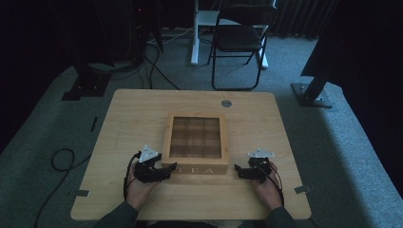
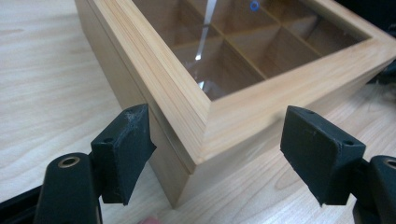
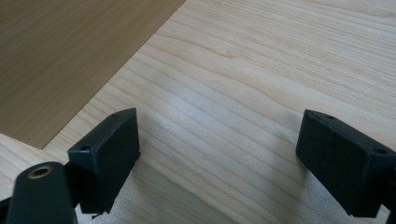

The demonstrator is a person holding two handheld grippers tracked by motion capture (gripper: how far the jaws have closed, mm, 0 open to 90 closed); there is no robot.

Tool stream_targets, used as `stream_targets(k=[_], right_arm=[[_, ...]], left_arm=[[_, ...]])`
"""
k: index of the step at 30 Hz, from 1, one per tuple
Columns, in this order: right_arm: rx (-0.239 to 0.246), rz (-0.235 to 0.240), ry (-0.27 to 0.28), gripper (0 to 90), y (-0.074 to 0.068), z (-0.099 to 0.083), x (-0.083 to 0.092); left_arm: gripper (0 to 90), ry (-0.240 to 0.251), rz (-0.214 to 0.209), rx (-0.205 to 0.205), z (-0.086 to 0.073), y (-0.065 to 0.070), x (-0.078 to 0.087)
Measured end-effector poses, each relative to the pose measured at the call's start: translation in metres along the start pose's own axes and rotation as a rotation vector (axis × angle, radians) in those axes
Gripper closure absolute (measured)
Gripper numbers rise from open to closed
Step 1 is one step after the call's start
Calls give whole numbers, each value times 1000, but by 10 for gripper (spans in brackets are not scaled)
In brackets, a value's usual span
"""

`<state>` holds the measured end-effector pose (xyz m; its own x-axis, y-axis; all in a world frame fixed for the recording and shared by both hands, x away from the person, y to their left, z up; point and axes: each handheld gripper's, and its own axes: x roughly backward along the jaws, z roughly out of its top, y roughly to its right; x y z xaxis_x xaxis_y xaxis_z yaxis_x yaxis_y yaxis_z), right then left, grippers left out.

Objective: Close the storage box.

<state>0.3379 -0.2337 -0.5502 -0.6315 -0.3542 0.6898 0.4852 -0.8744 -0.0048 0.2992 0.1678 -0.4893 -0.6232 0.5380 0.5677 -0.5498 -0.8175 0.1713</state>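
Observation:
A wooden tea box (image 1: 197, 169) with a glass lid and empty square compartments sits mid-table, "TEA" on its front face. My left gripper (image 1: 170, 168) is at the box's front left corner. In the left gripper view the box (image 2: 243, 112) has that corner between the spread jaws of the left gripper (image 2: 215, 154). One pad (image 2: 128, 144) lies close against the side wall and the other stands off the front face. My right gripper (image 1: 238, 171) rests just right of the box, open. In its own view the right gripper (image 3: 219, 158) has bare table between its jaws, and the box wall (image 3: 60, 56) is at upper left.
The light wooden table (image 1: 142, 109) has a round grey grommet (image 1: 226, 103) behind the box. A black folding chair (image 1: 240, 38) and stand legs are on the carpet beyond the far edge. Cables (image 1: 62, 159) trail on the floor at left.

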Motion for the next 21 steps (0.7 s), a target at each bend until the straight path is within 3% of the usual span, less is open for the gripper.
stream_targets(k=[10,21], right_arm=[[0,0,0,131,0,0,0],[0,0,0,131,0,0,0]], left_arm=[[248,77,1,1,11,-2,16],[248,128,33,41,20,-16,25]])
